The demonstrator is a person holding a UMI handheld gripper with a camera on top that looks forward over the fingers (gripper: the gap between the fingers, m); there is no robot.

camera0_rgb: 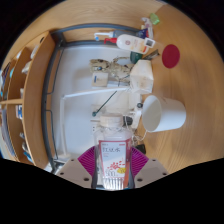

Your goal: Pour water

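The hand-held gripper (113,172) grasps a clear plastic bottle (113,158) with a pink and white label. Both pink pads (88,163) press against its sides, so the fingers are clenched on it. The bottle stands roughly upright between the fingers, and its neck points ahead toward the middle of the surface (80,90). Whether a cap sits on the neck cannot be determined.

Just beyond the bottle and to its right lies a white cup (163,113), tipped on its side with the opening facing away from the bottle. Further on stands a white jug (143,72), with small items near it that cannot be identified. At the far end of the surface are several bottles and containers (137,42), and a red round disc (171,56) sits to their right. A wooden shelf unit (22,85) runs along the left.

Judged risks from this position:
- The cup appears to lie on its side. Water poured toward it would run onto the surface.
- The bottle wall looks thin. Excess finger pressure could force water out early.
- The label face may be slick. The bottle could rotate or slip as it tilts.
- A wide swing could strike the cup or the jug.
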